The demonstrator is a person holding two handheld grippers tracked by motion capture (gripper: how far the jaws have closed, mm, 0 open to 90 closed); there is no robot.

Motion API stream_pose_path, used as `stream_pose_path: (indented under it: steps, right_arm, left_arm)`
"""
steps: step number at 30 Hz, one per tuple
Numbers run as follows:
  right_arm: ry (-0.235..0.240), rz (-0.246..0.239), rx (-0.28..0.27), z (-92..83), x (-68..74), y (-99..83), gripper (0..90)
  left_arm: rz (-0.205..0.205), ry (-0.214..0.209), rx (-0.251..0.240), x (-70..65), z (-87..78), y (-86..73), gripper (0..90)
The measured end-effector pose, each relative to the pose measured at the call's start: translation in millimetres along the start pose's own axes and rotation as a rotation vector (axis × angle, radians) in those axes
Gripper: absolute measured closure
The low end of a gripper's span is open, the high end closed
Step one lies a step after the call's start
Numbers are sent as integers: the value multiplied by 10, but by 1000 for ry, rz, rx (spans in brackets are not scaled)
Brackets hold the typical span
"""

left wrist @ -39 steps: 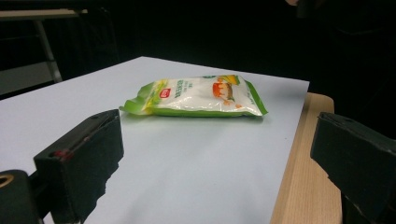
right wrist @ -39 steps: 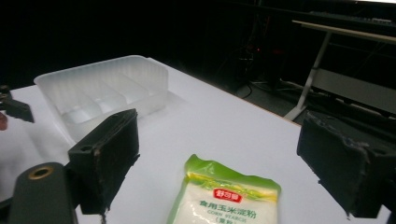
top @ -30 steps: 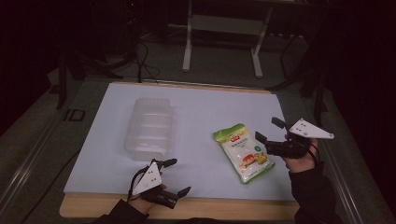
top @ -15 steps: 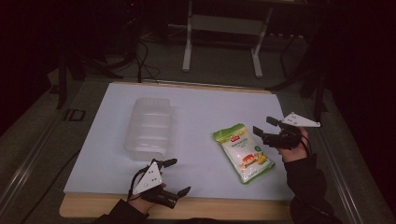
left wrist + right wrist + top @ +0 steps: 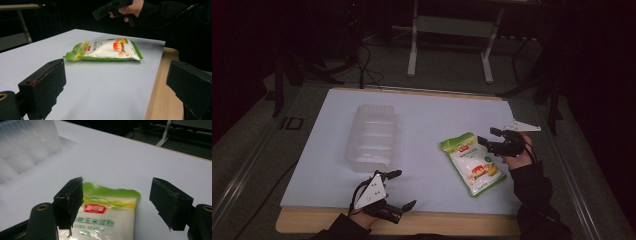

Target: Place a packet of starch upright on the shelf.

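Bag (image 5: 473, 163) of white powder with a green rim and a red label is seen lying flat on the pale sheet (image 5: 427, 120) that covers the desk (image 5: 437, 223), just in front of and below the right claw (image 5: 486, 139). In the right gripper view the bag's green top edge (image 5: 110, 192) is framed between the two black jaws, which stand apart on either side of it without pressing on it; these jaws have just been closing, yet a clear gap is kept and nothing is gripped. The right claw is held by a hand (image 5: 518, 157) at the bag's far-right corner, tilted towards it. The left claw (image 5: 404, 190) is seen near the desk's front edge, its jaws spread wide with nothing between them; from it the bag (image 5: 105, 50) is seen well ahead, with the right claw (image 5: 110, 8) hanging above the bag's far side. A clear ribbed plastic container (image 5: 372, 137) is found ahead of the left claw, well apart from the bag.
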State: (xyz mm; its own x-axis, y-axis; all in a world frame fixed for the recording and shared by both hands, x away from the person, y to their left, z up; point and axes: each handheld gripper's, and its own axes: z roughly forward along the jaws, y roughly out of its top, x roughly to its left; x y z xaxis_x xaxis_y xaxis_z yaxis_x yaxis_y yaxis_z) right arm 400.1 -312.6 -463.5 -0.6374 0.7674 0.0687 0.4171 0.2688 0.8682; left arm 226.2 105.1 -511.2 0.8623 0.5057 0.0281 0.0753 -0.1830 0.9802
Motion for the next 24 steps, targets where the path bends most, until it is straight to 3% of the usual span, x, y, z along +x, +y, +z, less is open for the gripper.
stream_pose_path:
  steps: [6,14,24]
  right_arm:
    - [-7,12,52,151,-67,-87,271]
    - [1,7,114,319,-142,-157,339]
    - [1,17,179,562,-180,-269,338]
  left_arm:
    - [-7,-8,6,2,5,-1,28]
    - [-9,-15,12,14,12,-4,28]
    - [-7,-33,25,0,28,-9,29]
